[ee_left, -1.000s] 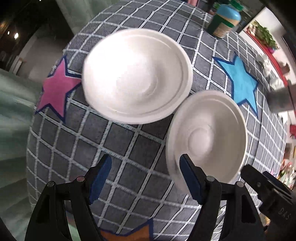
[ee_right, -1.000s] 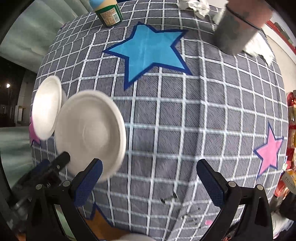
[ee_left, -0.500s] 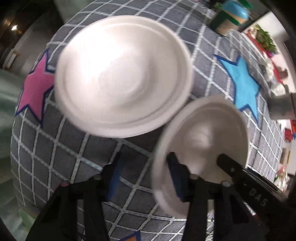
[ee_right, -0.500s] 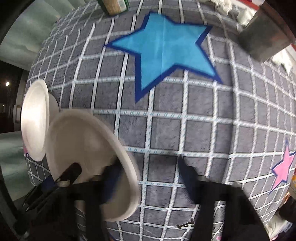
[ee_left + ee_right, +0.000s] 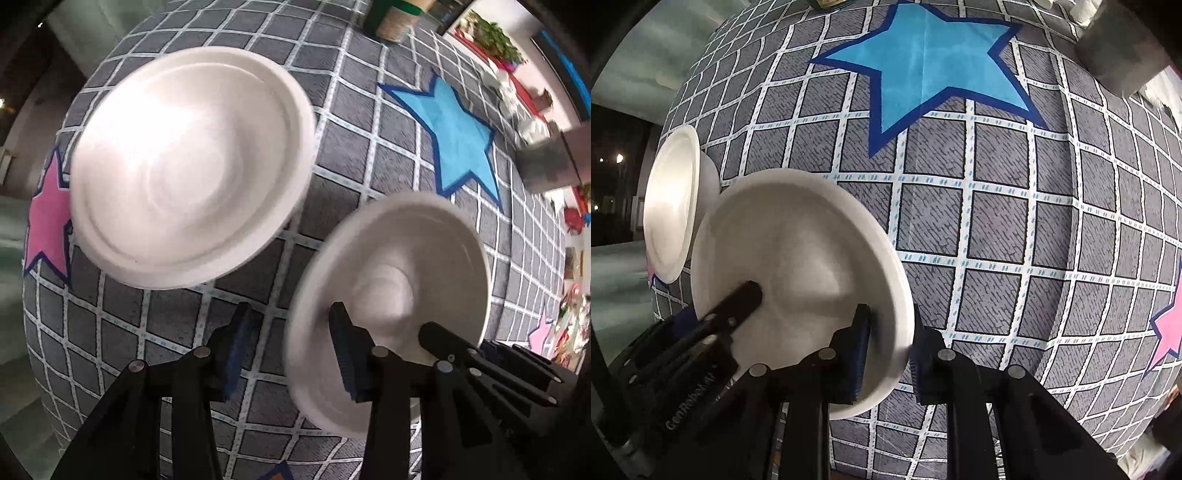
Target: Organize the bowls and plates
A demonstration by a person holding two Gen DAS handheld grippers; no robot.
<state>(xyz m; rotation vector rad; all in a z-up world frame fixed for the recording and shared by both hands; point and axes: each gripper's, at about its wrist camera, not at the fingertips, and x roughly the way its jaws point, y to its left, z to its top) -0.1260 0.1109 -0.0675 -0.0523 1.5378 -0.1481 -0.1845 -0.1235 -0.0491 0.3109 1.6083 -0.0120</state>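
Observation:
Two white foam dishes lie on the grey checked tablecloth [image 5: 177, 332]. The larger one [image 5: 192, 162] rests at the left in the left wrist view and shows edge-on in the right wrist view [image 5: 670, 203]. The smaller bowl [image 5: 399, 280] is tilted up off the cloth. My left gripper [image 5: 291, 347] straddles its left rim, one finger inside the bowl, jaws narrowed on it. My right gripper [image 5: 890, 354] straddles the bowl's right rim [image 5: 812, 273], jaws closed on the rim.
A green jar [image 5: 395, 18] stands at the far edge. A grey metal cup [image 5: 1123, 48] stands at the back right. Blue [image 5: 923, 62] and pink [image 5: 48, 221] stars are printed on the cloth. The table's left edge is close to the larger dish.
Both grippers moved in on the smaller bowl and closed from wide open onto its opposite rims. The bowl has tilted up off the cloth.

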